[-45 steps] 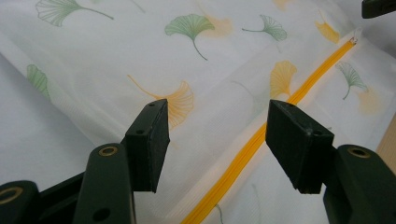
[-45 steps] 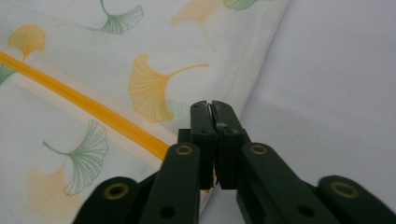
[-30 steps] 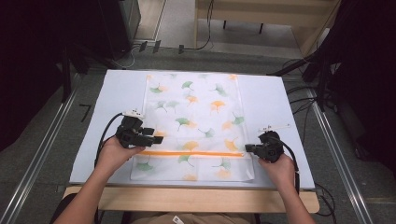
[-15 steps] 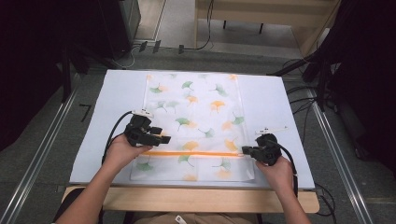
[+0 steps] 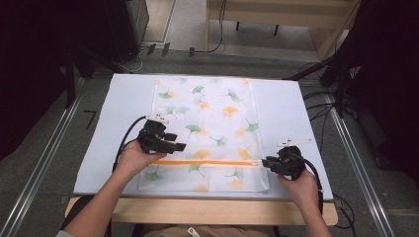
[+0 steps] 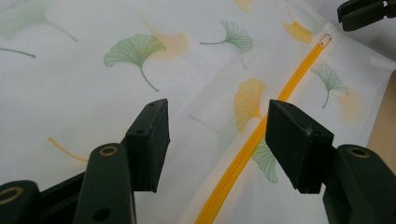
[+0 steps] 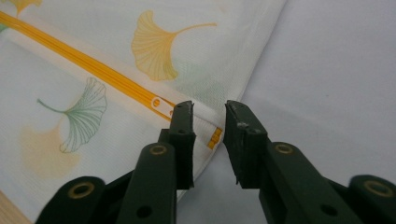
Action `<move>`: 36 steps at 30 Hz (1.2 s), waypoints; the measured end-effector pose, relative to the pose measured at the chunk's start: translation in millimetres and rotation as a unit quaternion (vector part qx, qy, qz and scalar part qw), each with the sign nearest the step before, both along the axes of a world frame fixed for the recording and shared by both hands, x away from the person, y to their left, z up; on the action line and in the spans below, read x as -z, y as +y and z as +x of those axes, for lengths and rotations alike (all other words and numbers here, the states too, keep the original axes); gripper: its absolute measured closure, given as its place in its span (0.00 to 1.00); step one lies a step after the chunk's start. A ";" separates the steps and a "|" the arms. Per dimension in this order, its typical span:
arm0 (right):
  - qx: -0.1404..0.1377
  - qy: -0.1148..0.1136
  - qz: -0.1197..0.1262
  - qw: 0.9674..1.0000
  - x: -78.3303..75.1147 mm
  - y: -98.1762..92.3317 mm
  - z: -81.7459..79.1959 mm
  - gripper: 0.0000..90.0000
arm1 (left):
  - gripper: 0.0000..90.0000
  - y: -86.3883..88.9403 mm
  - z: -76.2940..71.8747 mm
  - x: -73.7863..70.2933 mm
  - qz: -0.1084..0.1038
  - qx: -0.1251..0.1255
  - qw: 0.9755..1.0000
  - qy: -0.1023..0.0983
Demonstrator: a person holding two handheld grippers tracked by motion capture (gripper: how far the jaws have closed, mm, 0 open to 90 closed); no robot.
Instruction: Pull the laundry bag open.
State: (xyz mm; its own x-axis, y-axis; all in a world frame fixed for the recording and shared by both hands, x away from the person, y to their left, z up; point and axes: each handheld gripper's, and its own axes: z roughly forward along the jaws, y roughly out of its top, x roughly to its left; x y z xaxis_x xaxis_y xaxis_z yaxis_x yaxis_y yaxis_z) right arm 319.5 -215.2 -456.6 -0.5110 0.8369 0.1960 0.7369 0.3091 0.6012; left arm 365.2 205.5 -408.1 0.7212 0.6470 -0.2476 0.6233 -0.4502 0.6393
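A pale sheet covers the counter (image 5: 296, 108), whose wooden edge (image 5: 207, 210) shows along the near side. Grey carpeted floor (image 5: 44, 128) surrounds it, with metal rails (image 5: 47, 158) running along both sides. Black cables (image 5: 316, 106) trail on the floor at right. Beyond stands light wooden furniture (image 5: 276, 15), with dark equipment (image 5: 99, 29) at left.

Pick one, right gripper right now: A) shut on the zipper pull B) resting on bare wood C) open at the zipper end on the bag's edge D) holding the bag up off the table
C: in the right gripper view, the right gripper has its jaws apart, flanking the end of the orange zipper at the bag edge, gripping nothing.
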 end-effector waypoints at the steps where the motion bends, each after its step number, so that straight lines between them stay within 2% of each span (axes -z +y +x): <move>1: -0.004 -0.001 -0.002 1.000 0.9 0.1 -0.9 0.78 | 0.45 -0.9 0.2 -0.1 -0.001 -0.001 1.000 0.000; 3: -0.018 -0.012 -0.008 1.000 3.0 0.0 -2.7 0.75 | 0.45 -2.0 1.0 0.1 -0.002 0.002 1.000 0.000; 6: -0.026 -0.012 -0.012 1.000 4.9 0.7 -4.9 0.70 | 0.45 -4.3 2.1 0.8 0.000 0.005 1.000 0.003; 7: -0.032 -0.016 -0.022 0.999 7.2 2.2 -5.3 0.68 | 0.45 -5.0 2.4 1.0 0.000 0.006 1.000 0.004; 10: -0.036 -0.015 -0.028 0.999 9.6 3.9 -4.8 0.66 | 0.46 -7.1 2.9 1.5 -0.004 0.008 1.000 0.005; 14: -0.039 -0.023 -0.035 0.998 11.4 9.3 -3.9 0.66 | 0.47 -6.9 4.4 1.1 -0.029 0.014 0.999 0.008; 16: -0.039 -0.029 -0.041 0.998 12.0 11.4 -2.8 0.67 | 0.44 -7.6 5.0 1.2 -0.039 0.019 0.999 0.015; 21: -0.029 -0.032 -0.053 0.998 12.1 15.2 -3.4 0.71 | 0.40 -14.2 2.9 3.4 -0.018 0.029 0.999 0.019; 24: -0.025 -0.023 -0.052 0.998 11.2 16.6 -2.6 0.74 | 0.40 -15.8 2.5 2.5 -0.028 0.025 0.999 0.021; 27: -0.026 -0.025 -0.048 0.998 11.6 14.8 -1.3 0.79 | 0.39 -17.8 1.6 2.7 -0.028 0.020 0.999 0.020; 28: -0.026 -0.021 -0.039 0.999 11.8 12.9 0.1 0.85 | 0.39 -19.2 1.2 3.1 -0.031 0.019 0.999 0.023; 30: -0.025 -0.017 -0.035 0.999 11.6 12.0 1.1 0.87 | 0.41 -19.8 0.5 3.2 -0.031 0.018 0.999 0.019; 32: -0.025 -0.011 -0.031 0.999 11.3 11.9 2.7 0.90 | 0.51 -20.7 -0.6 3.0 -0.033 0.024 0.999 0.012; 36: -0.024 0.005 -0.019 1.000 10.5 11.8 5.9 0.95 | 0.61 -23.4 -0.6 5.9 -0.039 0.037 0.998 0.016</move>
State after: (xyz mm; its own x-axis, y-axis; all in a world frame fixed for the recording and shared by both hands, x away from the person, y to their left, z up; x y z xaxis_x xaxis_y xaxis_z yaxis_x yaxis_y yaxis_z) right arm 325.4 -203.5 -467.1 -0.5487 0.8186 0.1698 0.7263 0.3661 0.5818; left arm 364.6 182.1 -414.0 0.7577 0.5693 -0.3191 0.6104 -0.4451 0.6552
